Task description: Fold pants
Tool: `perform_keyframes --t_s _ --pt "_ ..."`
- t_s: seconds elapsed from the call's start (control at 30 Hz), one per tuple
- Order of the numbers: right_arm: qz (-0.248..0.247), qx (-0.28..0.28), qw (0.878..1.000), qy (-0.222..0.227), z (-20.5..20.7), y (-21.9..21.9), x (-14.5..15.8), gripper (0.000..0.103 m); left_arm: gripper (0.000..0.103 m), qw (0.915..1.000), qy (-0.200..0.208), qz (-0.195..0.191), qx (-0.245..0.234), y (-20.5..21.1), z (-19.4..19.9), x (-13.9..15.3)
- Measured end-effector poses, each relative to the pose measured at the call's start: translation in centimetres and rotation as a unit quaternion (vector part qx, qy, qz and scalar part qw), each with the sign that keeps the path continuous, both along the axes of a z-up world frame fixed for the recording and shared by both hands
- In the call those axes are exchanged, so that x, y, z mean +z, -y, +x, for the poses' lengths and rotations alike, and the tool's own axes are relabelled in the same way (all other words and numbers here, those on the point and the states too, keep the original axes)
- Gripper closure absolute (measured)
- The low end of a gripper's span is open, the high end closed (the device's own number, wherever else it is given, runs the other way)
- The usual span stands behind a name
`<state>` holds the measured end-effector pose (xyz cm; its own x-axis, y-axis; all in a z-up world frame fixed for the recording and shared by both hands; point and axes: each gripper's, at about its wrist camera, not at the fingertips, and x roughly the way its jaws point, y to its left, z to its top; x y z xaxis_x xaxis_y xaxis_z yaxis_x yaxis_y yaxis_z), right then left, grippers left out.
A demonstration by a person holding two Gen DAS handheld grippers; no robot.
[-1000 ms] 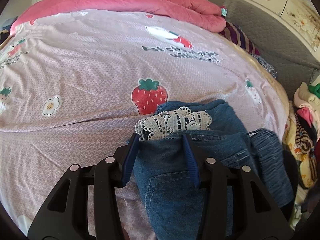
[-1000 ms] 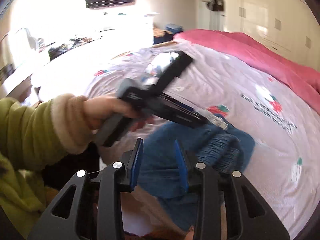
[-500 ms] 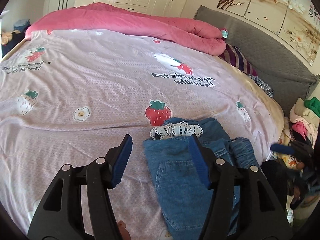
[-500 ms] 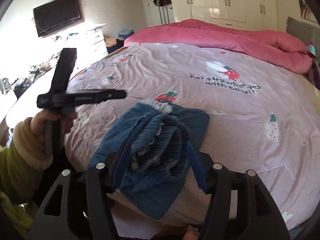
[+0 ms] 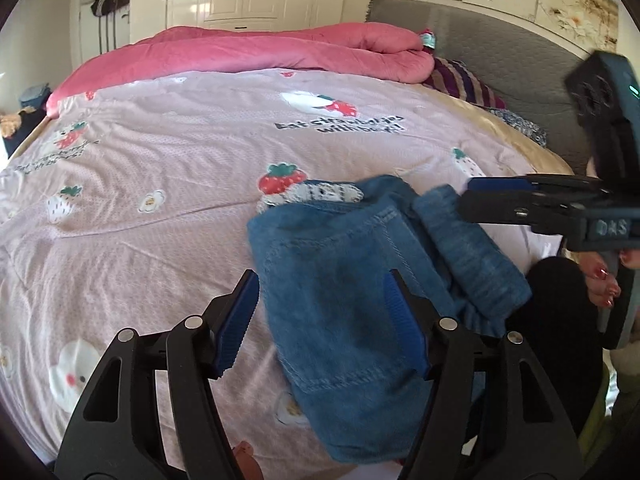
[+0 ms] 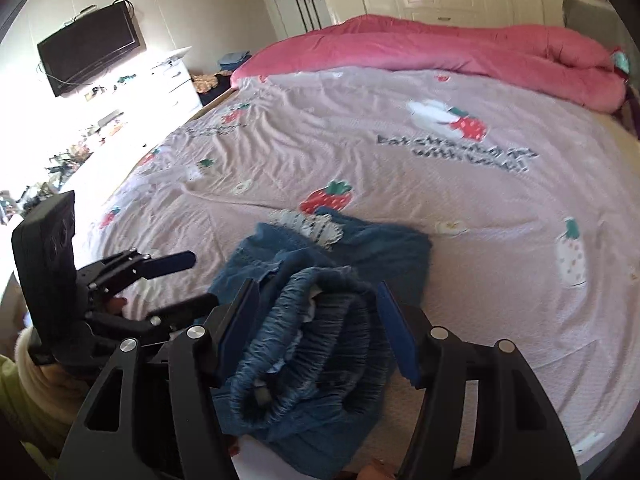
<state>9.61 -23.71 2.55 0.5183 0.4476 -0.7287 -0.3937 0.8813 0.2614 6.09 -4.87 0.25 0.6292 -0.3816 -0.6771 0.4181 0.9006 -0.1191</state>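
At the left of the left wrist view a wide stretch of pink strawberry-print bedsheet (image 5: 168, 168) is seen, with a rolled pink duvet (image 5: 256, 50) lying along the upper edge of it. In the lower centre the left gripper (image 5: 324, 320) is held wide open, nothing gripped, its blue pads standing to either side of the denim. The pants (image 5: 340, 288) are found bundled just right of centre, near the bed's lower edge, with a lace trim (image 5: 320, 194) showing at the far end and a gathered waistband (image 6: 320, 328) bunched in the lower centre of the right wrist view. At the right of the left view the right gripper (image 5: 496, 196) is seen side-on beside the denim; in its own view its jaws are spread wide around the waistband, with nothing clamped. The bundle is judged loosely folded at best. Since part of the denim hangs over the bed's edge, it could be dragged off by its own weight. Were only the top layer pinched, the fold could be pulled open.
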Motion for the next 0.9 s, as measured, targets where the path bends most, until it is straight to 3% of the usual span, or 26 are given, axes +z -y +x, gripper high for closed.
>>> perform_keyframes --t_s 0.17,0.27,0.33,0.47,0.6,0.7,0.73,0.77,0.9 --pt "0.037 -0.001 0.998 -0.053 1.5 0.4 -1.3 0.056 0.046 0.9989 -0.003 0.002 -0.046 1.9 -1.3 -0.4" --pt "0.024 0.004 0.999 -0.049 1.8 0.1 -1.9 0.075 0.046 0.9979 -0.019 0.015 -0.061 3.0 -1.3 -1.6" --pt "0.018 0.012 0.999 -0.043 1.7 -0.2 -2.1 0.078 0.046 0.9972 -0.028 0.021 -0.066 3.6 -1.4 -2.4" --pt "-0.014 0.011 0.999 -0.035 1.8 0.0 -4.0 0.078 0.045 0.9968 -0.027 0.038 -0.066 4.2 -1.2 -3.3" --pt "0.040 -0.001 0.998 -0.054 1.9 1.9 -5.5 0.077 0.045 0.9963 -0.022 0.047 -0.068 4.5 -1.2 -3.8" --pt "0.039 0.001 0.998 -0.040 1.3 1.9 -4.5 0.070 0.043 0.9965 -0.024 0.043 -0.068 4.4 -1.0 -3.6" --pt "0.049 -0.001 0.998 -0.033 0.9 2.2 -4.0 0.062 0.040 0.9966 -0.026 0.041 -0.066 4.3 -0.9 -3.4" --pt "0.057 -0.001 0.998 -0.026 0.6 2.4 -3.5 0.061 0.035 0.9972 -0.023 0.039 -0.060 4.1 -0.9 -2.8" --pt "0.066 -0.017 0.998 -0.005 -1.0 3.7 -2.1 0.054 0.029 0.9987 -0.004 0.030 -0.041 3.1 -1.1 -0.9"
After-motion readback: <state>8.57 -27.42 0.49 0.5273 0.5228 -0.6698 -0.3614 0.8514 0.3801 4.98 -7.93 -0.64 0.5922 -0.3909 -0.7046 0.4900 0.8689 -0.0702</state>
